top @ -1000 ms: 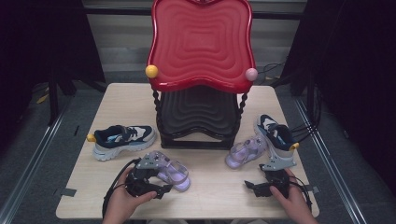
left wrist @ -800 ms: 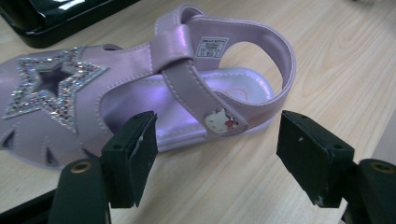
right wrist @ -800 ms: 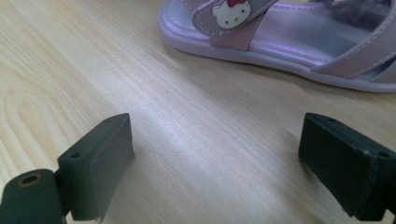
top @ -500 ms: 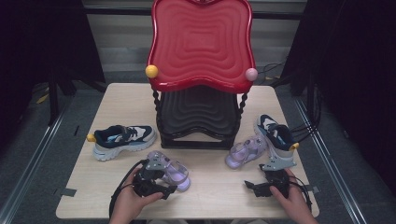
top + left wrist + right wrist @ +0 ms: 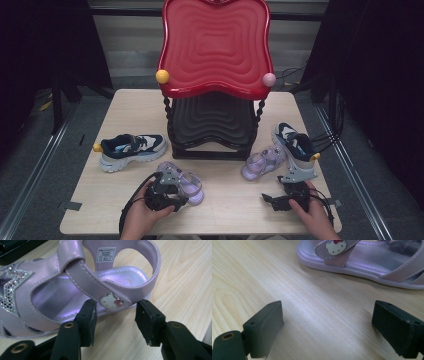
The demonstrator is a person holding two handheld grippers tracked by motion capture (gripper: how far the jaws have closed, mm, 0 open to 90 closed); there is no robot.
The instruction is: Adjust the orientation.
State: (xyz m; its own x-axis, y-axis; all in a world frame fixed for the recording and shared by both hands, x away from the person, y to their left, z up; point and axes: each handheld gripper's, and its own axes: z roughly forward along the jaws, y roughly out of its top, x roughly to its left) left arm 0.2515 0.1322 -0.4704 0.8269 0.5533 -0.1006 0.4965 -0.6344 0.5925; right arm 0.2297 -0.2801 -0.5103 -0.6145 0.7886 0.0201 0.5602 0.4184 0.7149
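A lilac child's sandal (image 5: pixel 185 182) lies at the table's front left, its heel strap and cat badge (image 5: pixel 111 301) close up in the left gripper view. My left gripper (image 5: pixel 115 312) straddles the badge end of that strap. Its jaws have just been closing, and a thin gap still shows on each side of the strap. From above, the left gripper (image 5: pixel 175 192) sits at the sandal's near side. The matching sandal (image 5: pixel 262 162) lies front right. My right gripper (image 5: pixel 327 325) stands open over bare wood short of that sandal (image 5: pixel 367 262).
A two-tier stand rises mid-table, with a red wavy tray (image 5: pixel 215 45) above and a black tray (image 5: pixel 212 125) below. A navy-and-white sneaker (image 5: pixel 131 150) lies to its left and its pair (image 5: pixel 295 145) to its right. The wooden table (image 5: pixel 135 107) ends close behind both hands.
The left gripper has edged right, closer onto the sandal, and its jaws have narrowed around the strap. The right hand and all the shoes have stayed put.
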